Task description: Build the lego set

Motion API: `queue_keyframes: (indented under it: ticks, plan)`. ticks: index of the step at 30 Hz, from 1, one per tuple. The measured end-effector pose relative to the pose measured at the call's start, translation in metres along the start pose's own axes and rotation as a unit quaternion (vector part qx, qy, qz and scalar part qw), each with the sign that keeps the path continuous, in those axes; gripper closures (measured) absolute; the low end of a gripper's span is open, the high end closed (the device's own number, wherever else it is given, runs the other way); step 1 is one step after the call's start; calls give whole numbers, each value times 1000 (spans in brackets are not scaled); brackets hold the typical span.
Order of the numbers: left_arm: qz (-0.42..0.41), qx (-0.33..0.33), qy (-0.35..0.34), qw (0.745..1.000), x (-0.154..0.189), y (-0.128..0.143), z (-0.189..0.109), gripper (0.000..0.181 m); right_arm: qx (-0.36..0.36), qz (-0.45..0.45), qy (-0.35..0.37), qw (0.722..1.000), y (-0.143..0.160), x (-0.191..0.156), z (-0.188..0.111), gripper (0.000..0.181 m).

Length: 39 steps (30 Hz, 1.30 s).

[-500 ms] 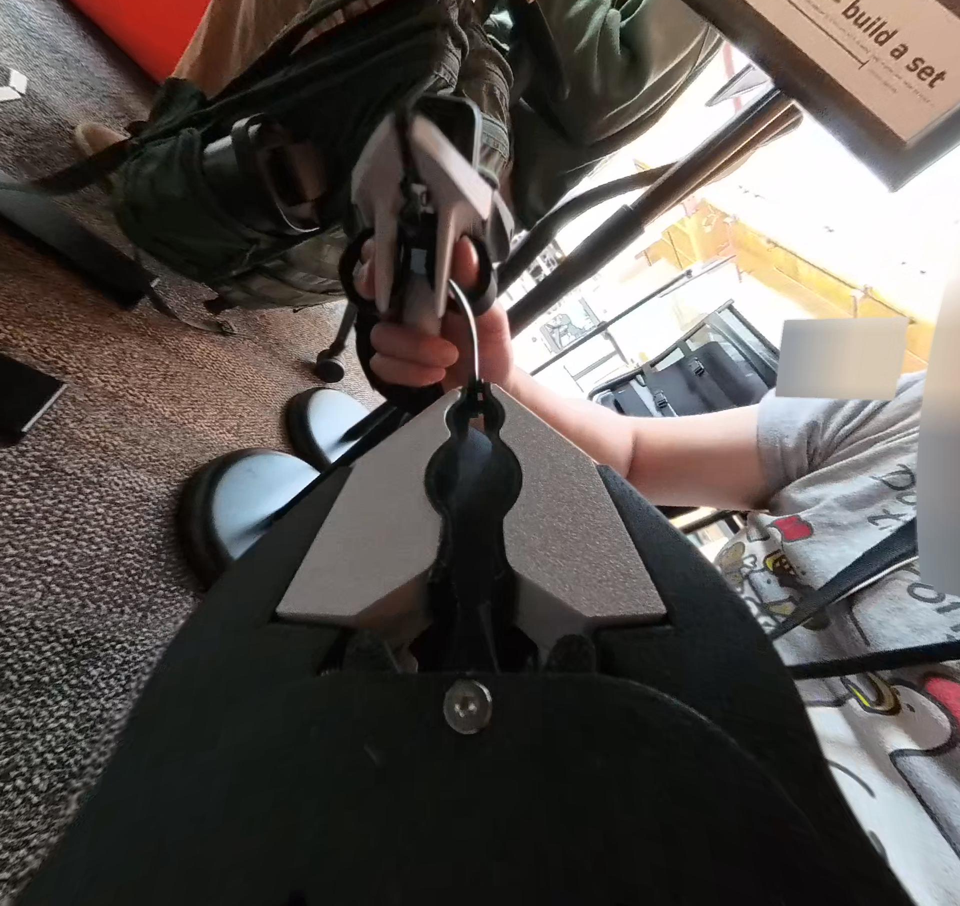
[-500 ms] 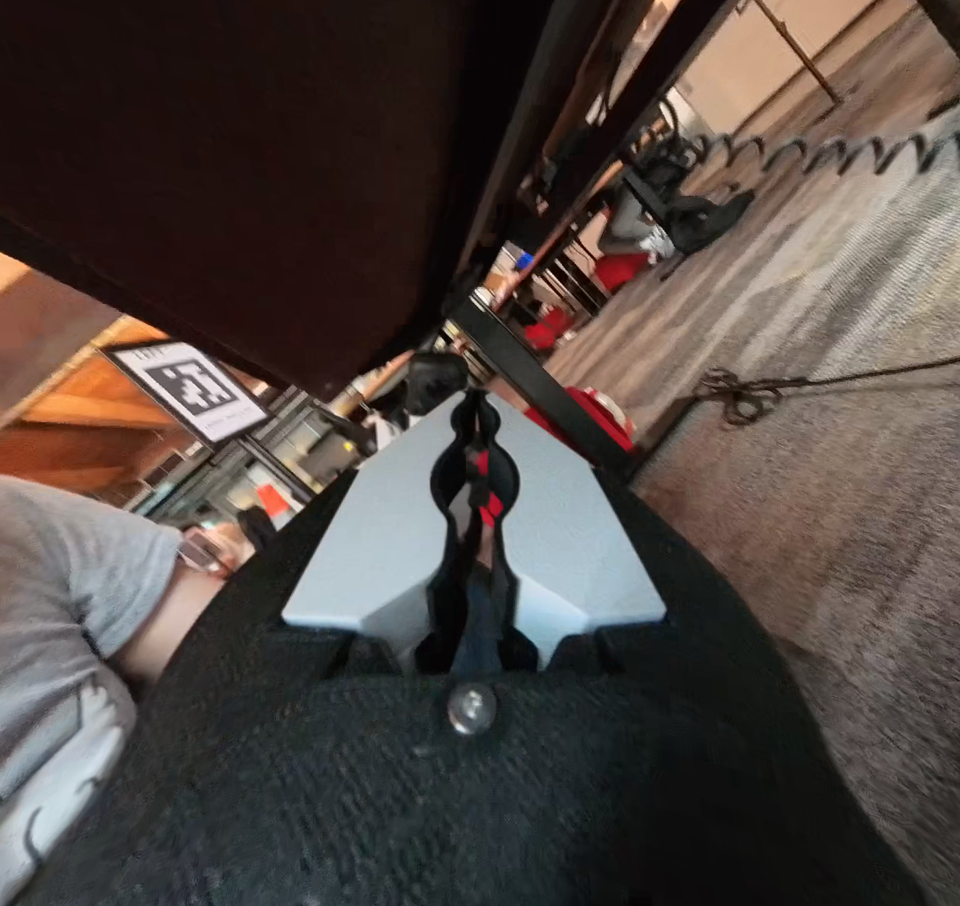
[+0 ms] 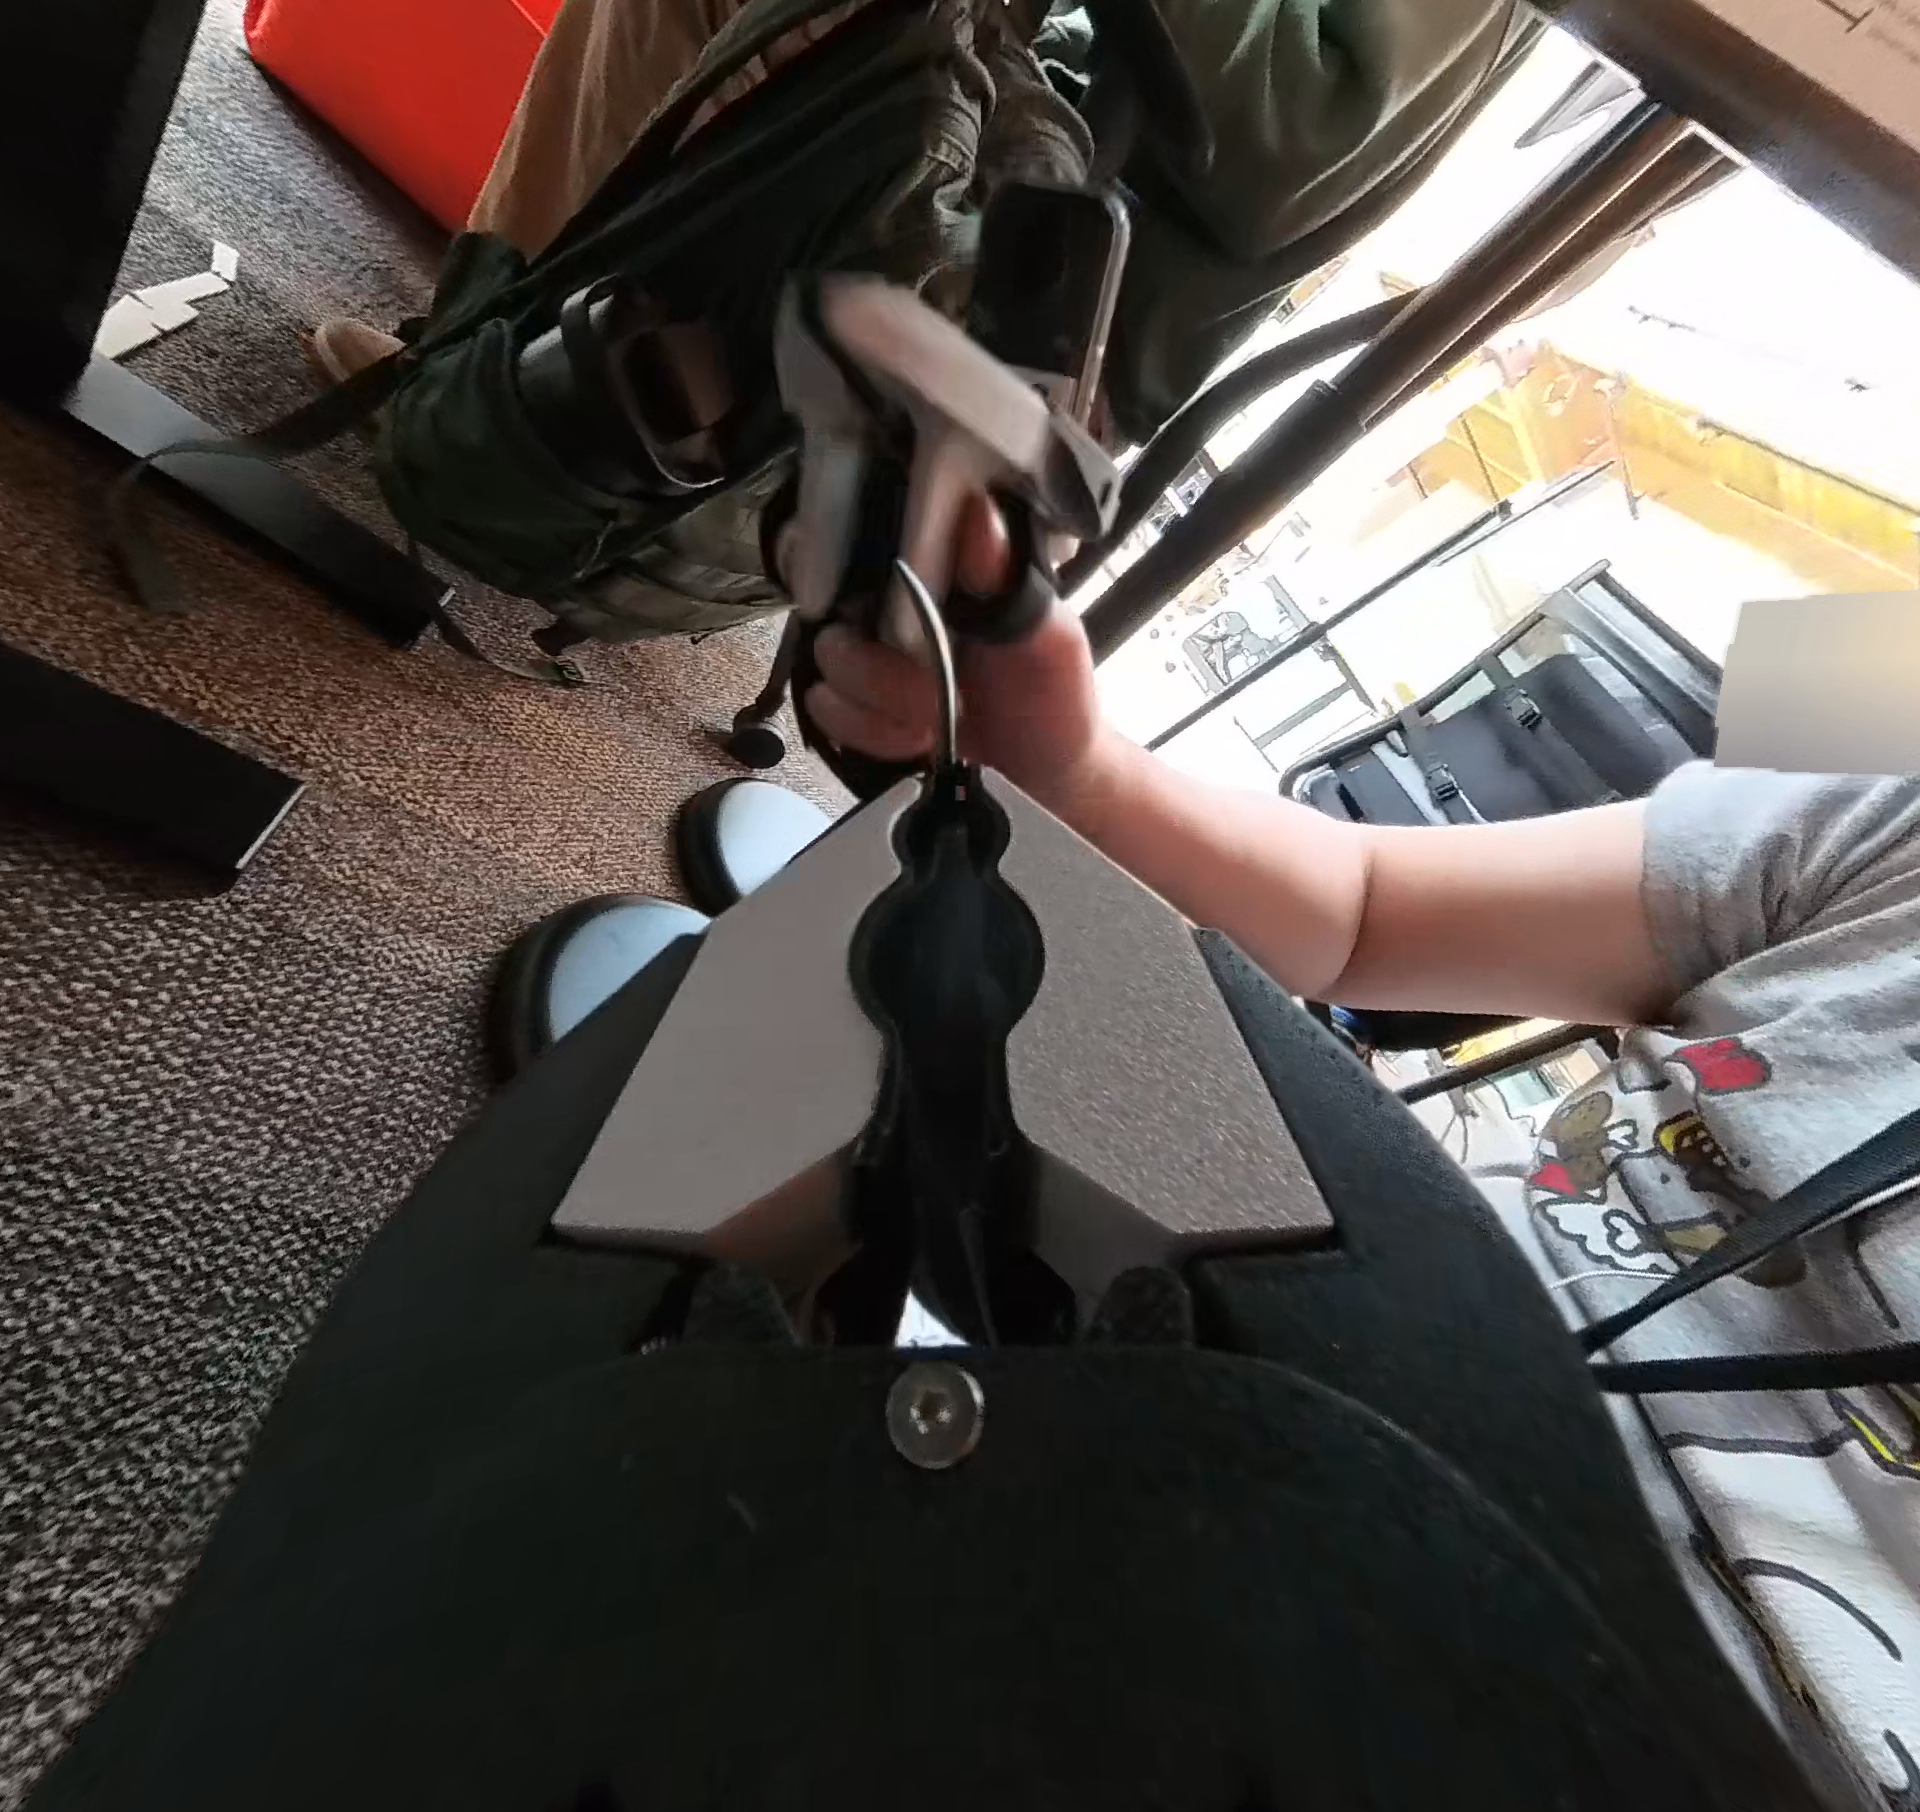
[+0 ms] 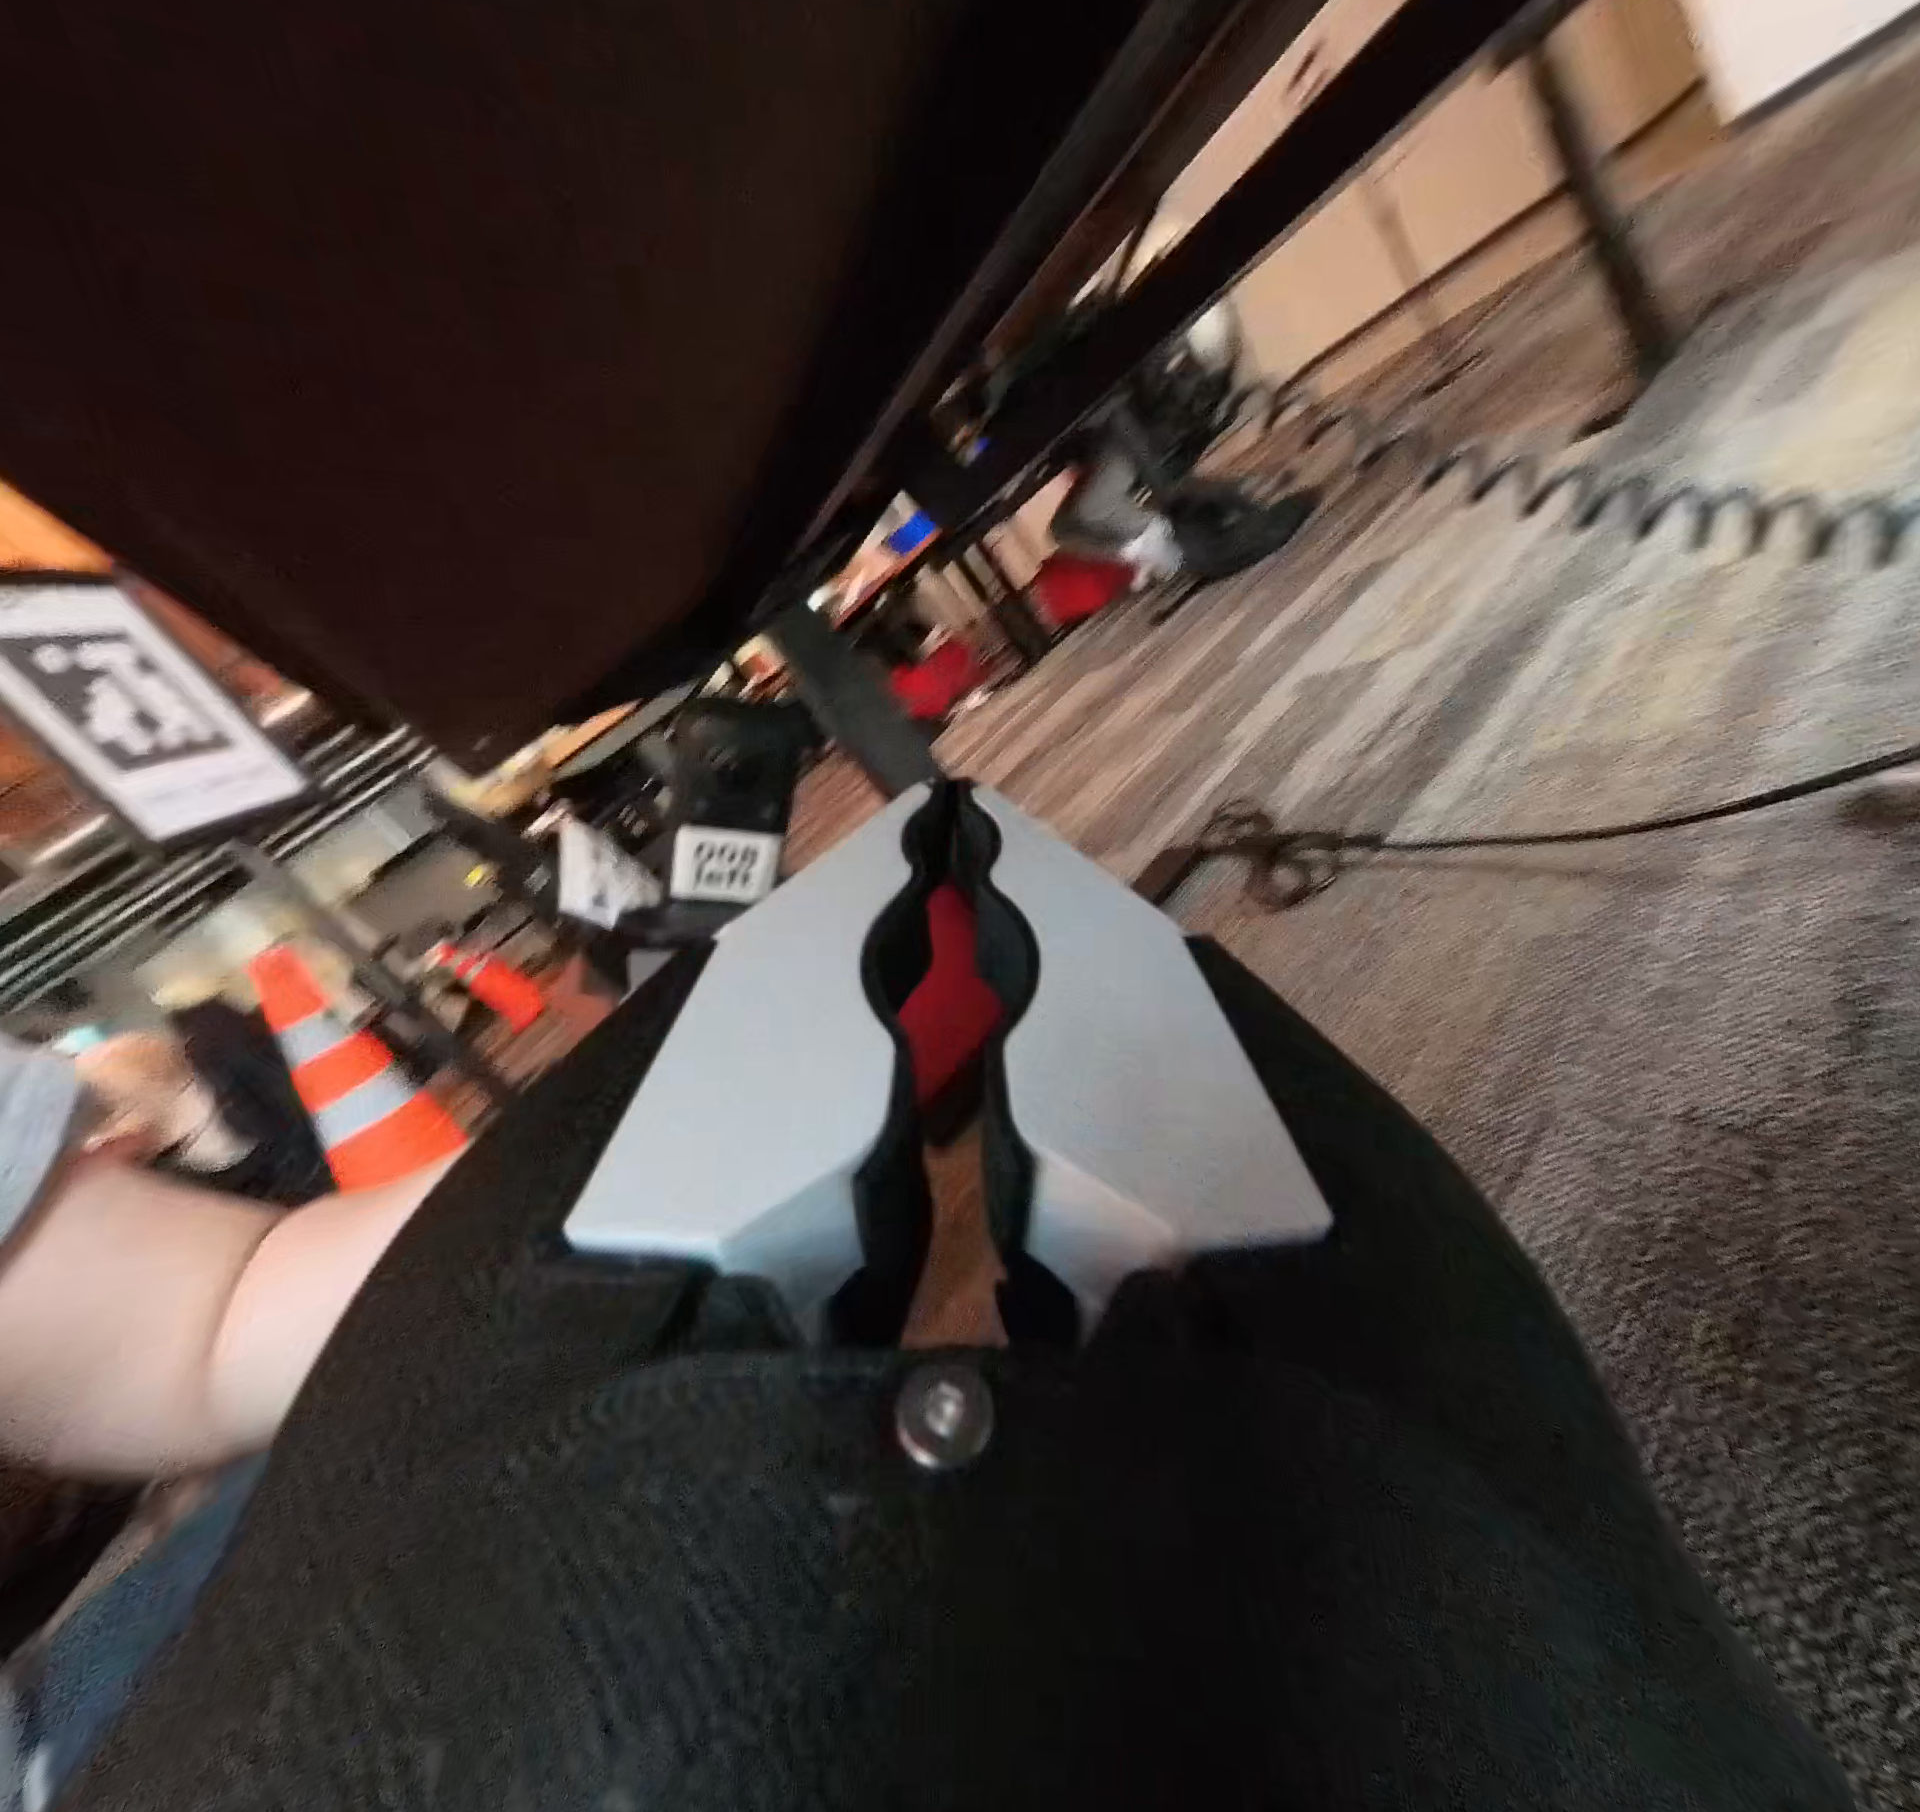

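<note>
Only maybe-lego bit I can spot: a red patch (image 4: 945, 993) in the slot between the right gripper's (image 4: 951, 796) closed-up fingers. Too blurry to tell whether it's a brick or just background.

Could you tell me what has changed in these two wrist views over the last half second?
The right gripper swung: its view is now motion-blurred, and orange traffic cones have come into sight at lower left. The left gripper barely shifted. Both stay shut; the hand still holds the other gripper ahead of it.
</note>
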<state>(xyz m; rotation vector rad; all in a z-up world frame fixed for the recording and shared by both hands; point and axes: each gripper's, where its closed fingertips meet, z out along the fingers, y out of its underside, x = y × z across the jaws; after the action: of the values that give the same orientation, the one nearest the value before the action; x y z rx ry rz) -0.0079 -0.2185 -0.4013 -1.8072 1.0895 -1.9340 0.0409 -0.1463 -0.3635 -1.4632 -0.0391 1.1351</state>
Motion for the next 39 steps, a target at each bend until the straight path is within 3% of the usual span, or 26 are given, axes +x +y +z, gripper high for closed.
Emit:
queue_keyframes:
  ticks: [2, 4, 7, 10, 13, 16, 19, 21, 23, 26, 31, 33, 36, 39]
  plan:
    - [5, -1, -1, 1000, 1, 1, -1, 179, 30, -2, 16, 999, -15, 8, -11, 181]
    - [11, 1, -10, 1000, -1, 1, -3, 179, -5, 5, -5, 1000, -6, 2, -11, 181]
    - [30, 1, -50, 998, -11, 0, -7, 179, -105, 14, 2, 994, 29, -2, -4, 181]
    - [70, -29, -107, 991, -23, 6, -9, 179, -221, -53, 60, 972, 69, 8, -2, 181]
    - [100, -67, -136, 983, -28, 15, -3, 178, -276, -102, 78, 953, 89, 9, 3, 181]
    - [107, -85, -144, 980, -29, 21, 1, 178, -266, -84, 71, 958, 88, 7, 9, 181]
    - [107, -98, -152, 978, -32, 26, 0, 178, -119, -61, 58, 989, 36, 1, 13, 181]
    - [94, -88, -139, 982, -28, 25, 0, 179, -78, -42, 59, 994, 19, 3, 7, 181]
    - [67, -70, -115, 989, -22, 20, -1, 179, -115, -19, 47, 992, 32, 5, 4, 180]
    - [31, -50, -87, 994, -17, 16, -4, 179, -176, 71, -43, 981, 57, -16, 1, 169]
    - [-8, -35, -58, 998, -14, 14, -8, 179, -187, 162, -82, 965, 67, -22, 1, 157]
    - [-9, -41, -58, 997, -14, 15, -7, 179, -209, 188, -103, 954, 75, -28, 0, 160]
    - [-9, -47, -56, 997, -15, 17, -4, 178, -222, 199, -121, 947, 80, -32, 0, 181]
    - [-15, -46, -53, 997, -17, 17, -4, 179, -225, 216, -129, 941, 81, -30, -2, 181]
